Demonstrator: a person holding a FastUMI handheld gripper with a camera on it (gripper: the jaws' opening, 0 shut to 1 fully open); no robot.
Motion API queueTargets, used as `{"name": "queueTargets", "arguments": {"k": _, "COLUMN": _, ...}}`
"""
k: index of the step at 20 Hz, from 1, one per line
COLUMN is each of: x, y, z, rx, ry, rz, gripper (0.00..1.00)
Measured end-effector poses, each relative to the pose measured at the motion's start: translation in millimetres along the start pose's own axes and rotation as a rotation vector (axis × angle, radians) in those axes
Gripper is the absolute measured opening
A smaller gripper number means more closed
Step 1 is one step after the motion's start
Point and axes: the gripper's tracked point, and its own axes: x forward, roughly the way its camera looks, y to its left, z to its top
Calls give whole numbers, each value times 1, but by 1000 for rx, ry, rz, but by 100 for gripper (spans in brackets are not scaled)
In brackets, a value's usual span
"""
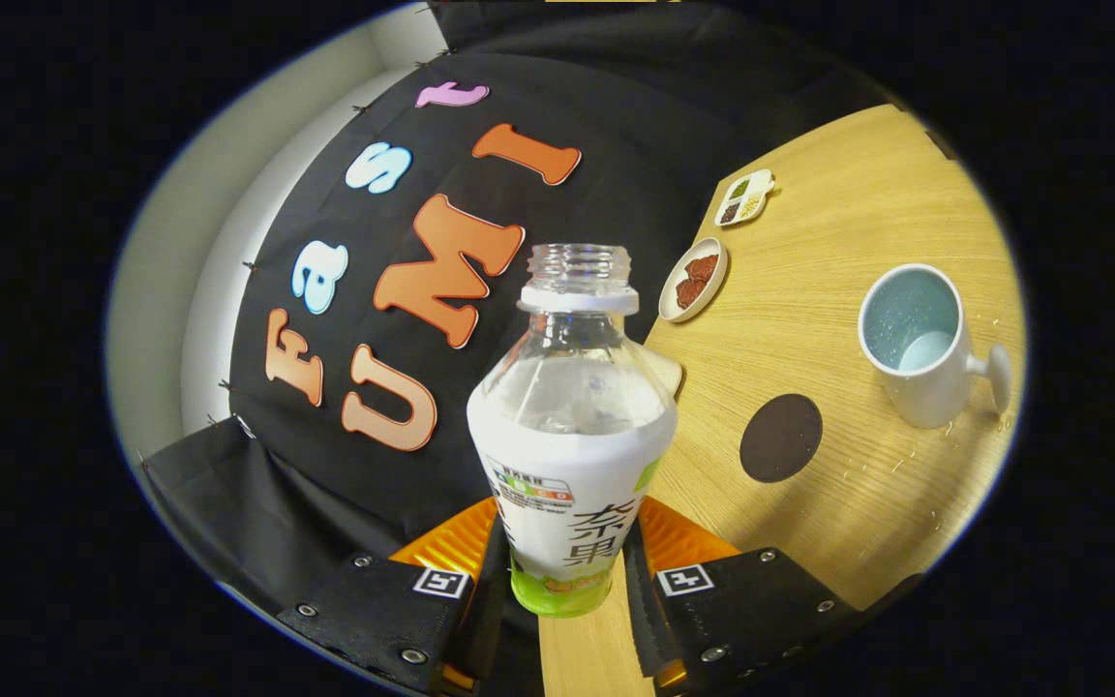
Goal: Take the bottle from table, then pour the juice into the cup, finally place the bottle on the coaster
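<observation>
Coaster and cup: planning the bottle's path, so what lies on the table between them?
Nothing: in the gripper view, bare wooden table separates the dark coaster from the cup.

From my end the bottle (572, 426) covers part of a pale thing on the table (838, 242) right behind it, can't tell what that is. The fingers (664, 552) hide the bottle's lower sides, and its base blocks where the tips meet. The far little tray (745, 197) holds bits too small to make out. Not sure what's on the plate (694, 279) either.
</observation>
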Motion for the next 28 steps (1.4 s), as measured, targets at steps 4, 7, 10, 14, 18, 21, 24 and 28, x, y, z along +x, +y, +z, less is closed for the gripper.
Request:
{"name": "queueTargets", "arguments": {"k": 4, "x": -1, "y": 2, "z": 7, "rx": 129, "ry": -8, "rz": 13, "gripper": 56}}
{"name": "queueTargets", "arguments": {"k": 7, "x": -2, "y": 5, "z": 13, "rx": 239, "ry": -24, "rz": 35, "gripper": 56}}
{"name": "queueTargets", "arguments": {"k": 10, "x": 1, "y": 6, "z": 17, "rx": 310, "ry": -33, "rz": 44, "gripper": 56}}
{"name": "queueTargets", "arguments": {"k": 14, "x": 2, "y": 7, "z": 17, "rx": 366, "ry": -32, "rz": 43, "gripper": 56}}
{"name": "queueTargets", "arguments": {"k": 18, "x": 3, "y": 7, "z": 22, "rx": 437, "ry": -42, "rz": 51, "gripper": 56}}
{"name": "queueTargets", "arguments": {"k": 21, "x": 5, "y": 7, "z": 25, "rx": 466, "ry": -49, "rz": 46, "gripper": 56}}
{"name": "queueTargets", "arguments": {"k": 24, "x": 3, "y": 4, "z": 32, "rx": 490, "ry": -57, "rz": 48, "gripper": 56}}
{"name": "queueTargets", "arguments": {"k": 28, "x": 5, "y": 3, "z": 38, "rx": 520, "ry": -66, "rz": 48, "gripper": 56}}
